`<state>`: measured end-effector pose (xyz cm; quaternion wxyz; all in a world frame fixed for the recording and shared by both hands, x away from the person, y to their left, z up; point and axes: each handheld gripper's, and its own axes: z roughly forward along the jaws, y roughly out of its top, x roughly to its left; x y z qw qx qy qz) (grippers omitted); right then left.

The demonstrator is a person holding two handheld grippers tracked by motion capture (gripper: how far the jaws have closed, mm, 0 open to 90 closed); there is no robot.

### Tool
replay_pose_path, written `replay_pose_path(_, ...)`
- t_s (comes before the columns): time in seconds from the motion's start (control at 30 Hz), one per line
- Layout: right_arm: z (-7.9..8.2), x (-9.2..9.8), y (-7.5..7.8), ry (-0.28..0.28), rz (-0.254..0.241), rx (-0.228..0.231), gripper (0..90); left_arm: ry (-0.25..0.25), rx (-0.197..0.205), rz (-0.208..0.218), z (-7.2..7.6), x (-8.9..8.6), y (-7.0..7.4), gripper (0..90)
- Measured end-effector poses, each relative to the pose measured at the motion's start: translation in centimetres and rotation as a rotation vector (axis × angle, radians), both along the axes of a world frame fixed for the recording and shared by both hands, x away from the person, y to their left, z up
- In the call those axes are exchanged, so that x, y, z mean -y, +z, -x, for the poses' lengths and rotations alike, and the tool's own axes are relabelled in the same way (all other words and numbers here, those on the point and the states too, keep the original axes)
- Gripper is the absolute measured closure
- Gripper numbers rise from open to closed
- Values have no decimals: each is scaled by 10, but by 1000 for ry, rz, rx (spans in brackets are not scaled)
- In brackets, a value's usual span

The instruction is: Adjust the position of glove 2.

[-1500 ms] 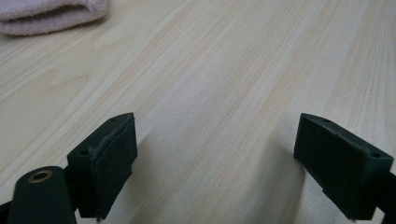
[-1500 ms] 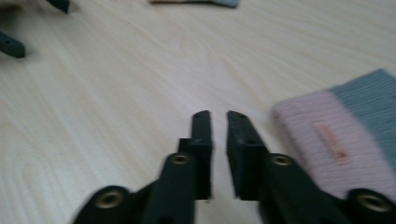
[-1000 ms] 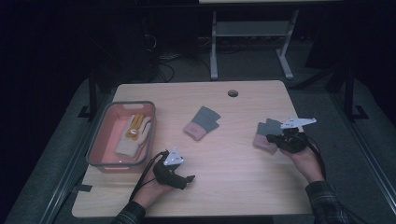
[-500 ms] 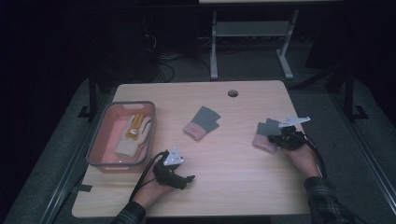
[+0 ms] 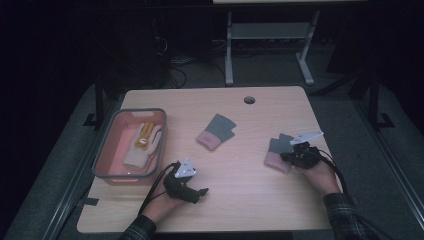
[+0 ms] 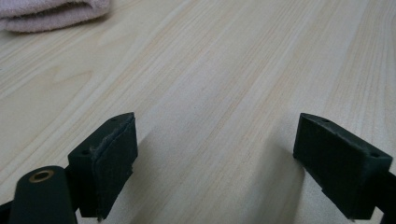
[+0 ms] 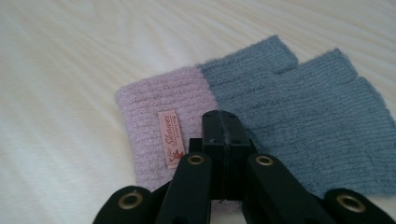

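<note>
Comparing with a second ago, the right gripper [image 7: 220, 122] has sunk onto the right glove [image 7: 261, 112] near the table's [image 5: 250, 200] right edge, jaws closed, apparently pinching its pink cuff; pickup looks imminent; left gripper [image 6: 224, 154] rests open, empty
</note>
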<state>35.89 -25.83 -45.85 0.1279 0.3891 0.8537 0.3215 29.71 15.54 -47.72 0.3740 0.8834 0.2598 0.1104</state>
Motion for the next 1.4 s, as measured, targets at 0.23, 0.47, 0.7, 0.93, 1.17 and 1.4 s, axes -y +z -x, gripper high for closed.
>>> replay_pose_path(0.23,15,-17,1,45,-4,-15,900,-1,-3,-4,0,0,0,130)
replay_pose_path(0.47,28,-36,3,97,-7,-30,900,1,1,4,0,0,0,130)
replay_pose_path(0.7,44,-57,3,164,-25,-51,900,-2,2,4,0,0,0,130)
replay_pose_path(0.93,52,-77,4,209,-26,-55,900,-3,0,3,0,0,0,129)
replay_pose_path(1.17,58,-99,4,249,-47,-66,900,-3,0,5,0,0,0,129)
replay_pose_path(1.4,61,-108,4,278,-47,-65,900,-3,0,6,0,0,0,130)
